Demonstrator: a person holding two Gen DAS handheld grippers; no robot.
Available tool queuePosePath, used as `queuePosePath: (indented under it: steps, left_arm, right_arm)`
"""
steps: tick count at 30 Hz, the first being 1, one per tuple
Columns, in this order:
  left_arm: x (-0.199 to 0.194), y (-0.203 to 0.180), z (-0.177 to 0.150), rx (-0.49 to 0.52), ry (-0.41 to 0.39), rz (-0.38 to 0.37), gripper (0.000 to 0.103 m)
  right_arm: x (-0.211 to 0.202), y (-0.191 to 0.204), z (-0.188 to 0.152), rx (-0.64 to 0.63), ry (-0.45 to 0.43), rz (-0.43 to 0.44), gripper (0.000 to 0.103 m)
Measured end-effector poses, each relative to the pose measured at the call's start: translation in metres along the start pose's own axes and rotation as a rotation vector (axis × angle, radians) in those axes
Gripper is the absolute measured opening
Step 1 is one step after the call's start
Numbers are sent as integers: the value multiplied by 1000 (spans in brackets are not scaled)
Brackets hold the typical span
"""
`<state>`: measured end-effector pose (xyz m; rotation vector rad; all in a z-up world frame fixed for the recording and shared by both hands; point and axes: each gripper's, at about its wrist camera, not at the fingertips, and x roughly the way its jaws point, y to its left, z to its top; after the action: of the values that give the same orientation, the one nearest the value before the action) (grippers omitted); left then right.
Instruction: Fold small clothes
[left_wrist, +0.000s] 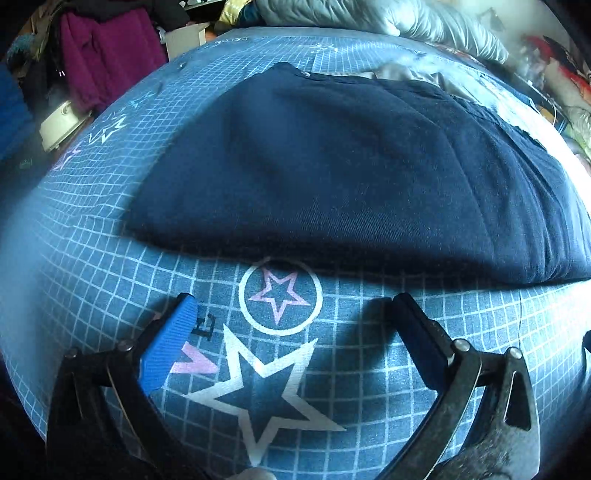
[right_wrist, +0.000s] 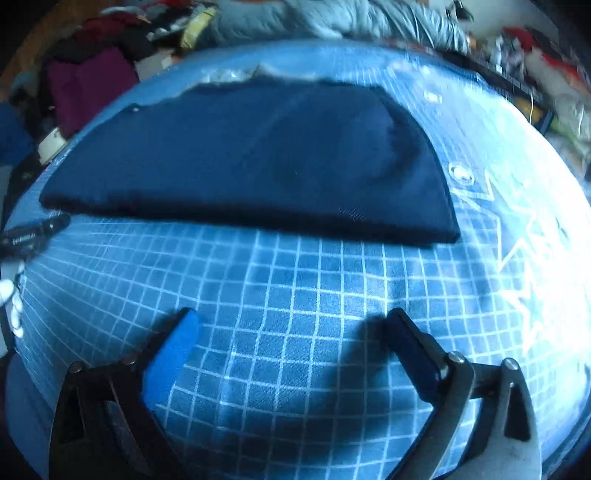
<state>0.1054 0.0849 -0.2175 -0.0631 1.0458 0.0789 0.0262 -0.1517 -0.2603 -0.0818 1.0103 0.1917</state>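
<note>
A dark navy garment (left_wrist: 332, 166) lies folded flat on the blue grid-patterned cloth (left_wrist: 369, 369). It also shows in the right wrist view (right_wrist: 258, 158). My left gripper (left_wrist: 291, 306) is open and empty, hovering just short of the garment's near folded edge, above a circled pink star. My right gripper (right_wrist: 291, 321) is open and empty, a little further back from the same near edge, toward the garment's right half. The left gripper's tip (right_wrist: 33, 230) shows at the left edge of the right wrist view.
A purple cloth pile (left_wrist: 107, 55) and a white round object (left_wrist: 59, 125) lie off the far left. A grey quilted blanket (left_wrist: 369, 18) lies behind. Mixed clutter (right_wrist: 554, 92) sits far right. A pale cloth (left_wrist: 402, 72) peeks from behind the garment.
</note>
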Motion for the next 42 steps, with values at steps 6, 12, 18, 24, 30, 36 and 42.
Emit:
queuePosePath:
  steps: [6, 12, 18, 24, 30, 36, 42]
  left_arm:
    - [1, -4, -8, -1, 0, -4, 103]
    - [1, -4, -9, -7, 5, -12, 103]
    - [2, 0, -5, -60, 43, -32, 103]
    - [-9, 8, -15, -136, -4, -91, 103]
    - [-2, -4, -14, -78, 14, -18, 103]
    - [-1, -3, -14, -75, 0, 0, 103]
    - [1, -3, -12, -81, -8, -1, 103]
  right_arm:
    - [4, -2, -2, 21, -26, 20, 103]
    - [3, -4, 6, 16, -5, 35, 103]
    - [9, -13, 12, 19, -8, 73, 103]
    - [7, -12, 7, 20, -41, 79, 103]
    - [7, -12, 6, 19, -41, 75, 103]
    - [11, -15, 15, 80, -23, 56, 103]
    - [14, -11, 15, 85, -38, 15, 103]
